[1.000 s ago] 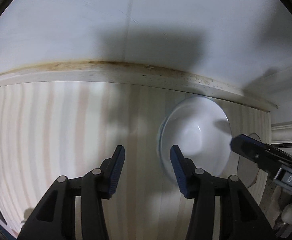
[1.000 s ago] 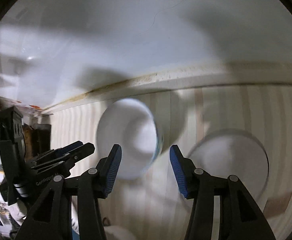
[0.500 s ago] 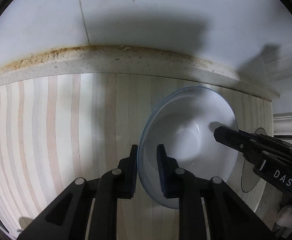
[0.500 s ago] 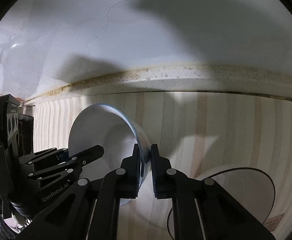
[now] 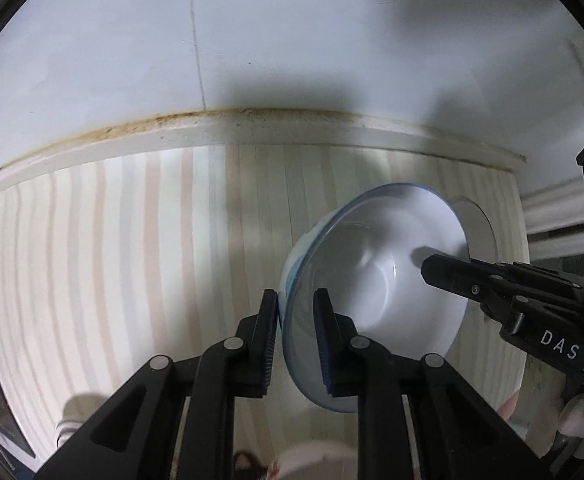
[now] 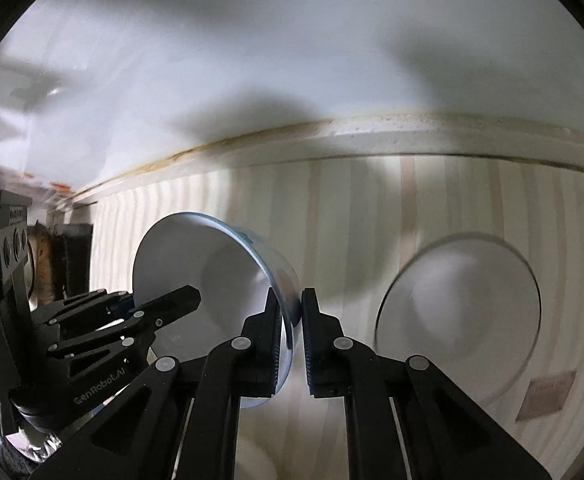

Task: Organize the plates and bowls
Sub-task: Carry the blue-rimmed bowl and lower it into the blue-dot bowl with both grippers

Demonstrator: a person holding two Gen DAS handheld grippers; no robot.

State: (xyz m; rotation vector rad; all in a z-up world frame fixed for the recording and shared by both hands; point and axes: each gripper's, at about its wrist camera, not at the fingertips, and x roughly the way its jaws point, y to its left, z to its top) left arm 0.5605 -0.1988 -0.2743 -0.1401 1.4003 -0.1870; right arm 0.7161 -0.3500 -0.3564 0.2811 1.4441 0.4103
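A white bowl with a blue rim [image 5: 375, 276] is held tilted above the striped wooden table [image 5: 132, 248]. My left gripper [image 5: 295, 304] is shut on its left rim. My right gripper [image 6: 291, 312] is shut on the opposite rim; the bowl [image 6: 196, 268] fills the left-centre of the right wrist view. The right gripper's fingers [image 5: 471, 280] reach over the bowl from the right in the left wrist view. A white plate [image 6: 459, 312] lies flat on the table to the right, its edge [image 5: 479, 220] showing behind the bowl.
A white wall [image 5: 292, 40] rises behind the table's stained back ledge [image 5: 252, 124]. Dark clutter [image 6: 52, 256] sits past the table's left end. A brown label [image 6: 547, 396] lies on the table near the plate. Another white dish [image 5: 315, 460] shows at the bottom edge.
Both grippers closed on the bowl's opposite rims half a second ago. Since then the bowl has been lifted and tilted, and the views have pulled back slightly from the wall.
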